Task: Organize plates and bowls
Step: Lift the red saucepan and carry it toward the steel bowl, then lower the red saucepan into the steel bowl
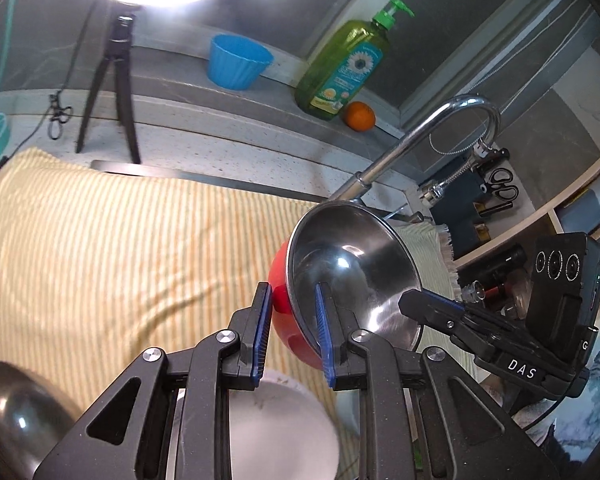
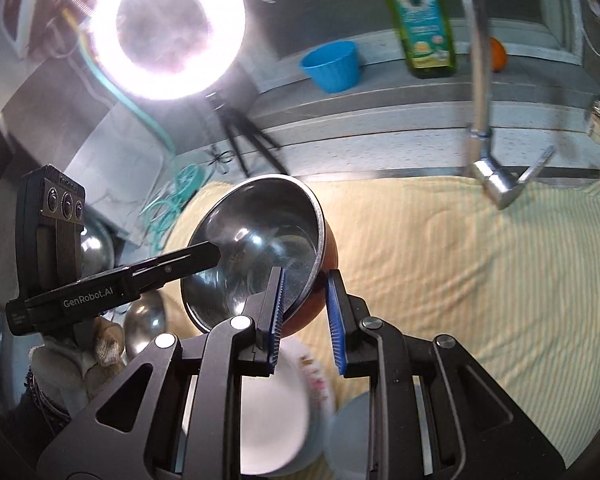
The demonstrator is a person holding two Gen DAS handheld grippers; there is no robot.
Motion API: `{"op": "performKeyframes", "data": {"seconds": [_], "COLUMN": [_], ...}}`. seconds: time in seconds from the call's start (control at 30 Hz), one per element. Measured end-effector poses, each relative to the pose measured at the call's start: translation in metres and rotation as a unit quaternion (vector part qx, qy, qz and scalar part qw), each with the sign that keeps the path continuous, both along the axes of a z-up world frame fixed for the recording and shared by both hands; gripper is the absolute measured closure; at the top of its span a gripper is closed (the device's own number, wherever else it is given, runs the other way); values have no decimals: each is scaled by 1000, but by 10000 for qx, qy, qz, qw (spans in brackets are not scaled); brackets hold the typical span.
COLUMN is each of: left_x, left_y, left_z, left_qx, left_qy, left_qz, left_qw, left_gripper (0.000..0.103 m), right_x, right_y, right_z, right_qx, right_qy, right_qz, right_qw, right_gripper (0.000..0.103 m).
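Both tongs grip one bowl between them, lifted above the worktop. On the left, the left tongs (image 1: 292,324), black with blue ribbed pads, are nearly closed on the near rim of the red-sided, steel-lined round bowl (image 1: 352,276): one pad lies against the red outer wall, the other inside on the shiny metal. Moving right, the right tongs (image 2: 304,316) pinch the opposite rim of the same bowl in the same way, one pad inside, one on the red outside, also almost closed. The bowl hangs tilted, its mouth turned toward the cameras, above the yellow-and-white striped cloth (image 1: 112,240) that covers the worktop. Beneath the tongs lies a white round plate (image 2: 272,420), blurred, and a rounded steel bowl (image 1: 8,412) sits at the lower left of the left wrist view. Behind stand a black tripod (image 1: 112,92), a blue fluted plastic cup (image 1: 238,62), a green pump bottle (image 1: 346,64), an orange (image 1: 359,116) and a curved chrome tap (image 1: 432,136).
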State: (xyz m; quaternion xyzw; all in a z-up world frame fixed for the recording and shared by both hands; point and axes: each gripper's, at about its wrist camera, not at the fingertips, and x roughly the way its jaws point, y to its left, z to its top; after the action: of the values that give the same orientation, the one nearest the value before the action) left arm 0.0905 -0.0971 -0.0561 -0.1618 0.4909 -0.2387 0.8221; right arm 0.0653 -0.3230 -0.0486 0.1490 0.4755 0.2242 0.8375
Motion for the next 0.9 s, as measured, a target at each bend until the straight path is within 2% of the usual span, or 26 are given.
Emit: {"op": "performKeyframes", "data": {"seconds": [0.43, 0.73, 0.9], "left_x": [-48, -82, -95], "left_y": [96, 156, 182], "left_z": [4, -3, -14], "left_qx": [34, 132, 226], "left_qy": [2, 99, 240], "left_qz": [837, 1391, 1630], "left_qw": [9965, 9901, 9861], "left_gripper": [84, 84, 85], "right_x": [-26, -37, -42], "right_y": [100, 171, 207], "right_z": [7, 0, -15], "right_qx": [53, -12, -143], "right_qy": [-74, -34, 94], "right_qz": [981, 1711, 2047], "right_qw": [9951, 9852, 9787], "right_gripper": [81, 81, 81]}}
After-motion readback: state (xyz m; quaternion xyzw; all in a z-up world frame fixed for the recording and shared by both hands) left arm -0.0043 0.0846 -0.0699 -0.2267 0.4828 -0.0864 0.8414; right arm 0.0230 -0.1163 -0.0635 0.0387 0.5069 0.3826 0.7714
